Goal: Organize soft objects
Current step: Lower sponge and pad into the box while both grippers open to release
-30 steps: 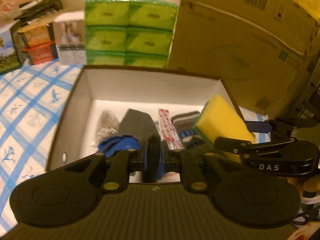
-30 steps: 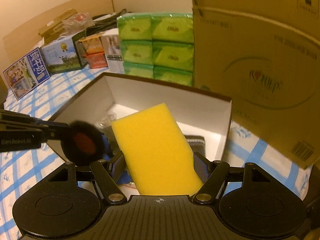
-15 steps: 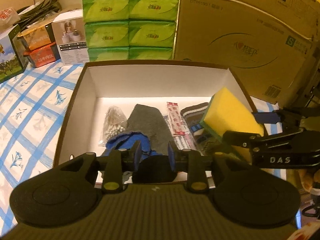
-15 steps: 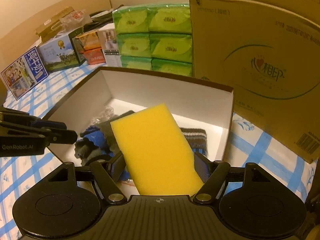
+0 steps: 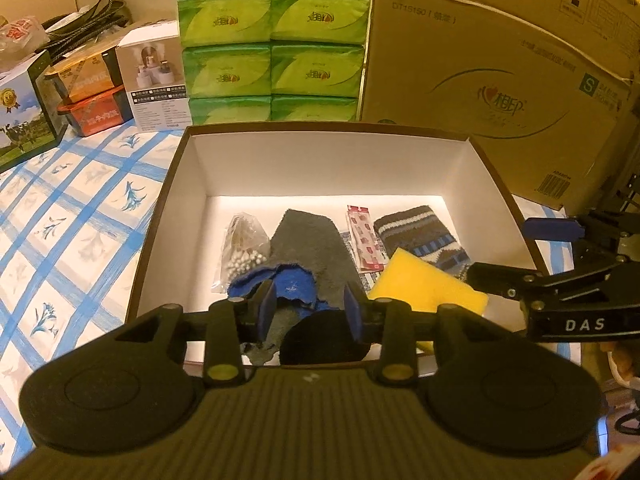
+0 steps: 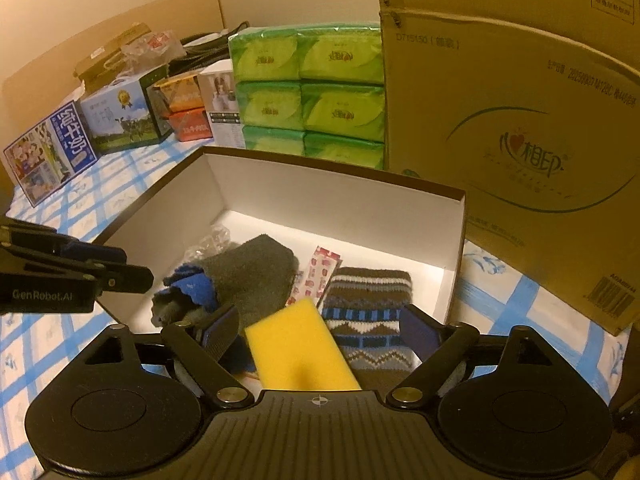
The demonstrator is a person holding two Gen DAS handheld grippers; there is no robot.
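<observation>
Already we have both tools spread wide, the right tool (image 6: 318, 330) around the yellow sponge (image 6: 298, 350) lying unclamped at six o'clock in the box (image 5: 320, 168) beside the socks (image 5: 312, 246), so little remains.

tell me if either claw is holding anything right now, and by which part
Nothing is held. The right claw is open, its jaws apart from the yellow sponge between them. The left claw is open too, with a black round pad lying loose below.
</observation>
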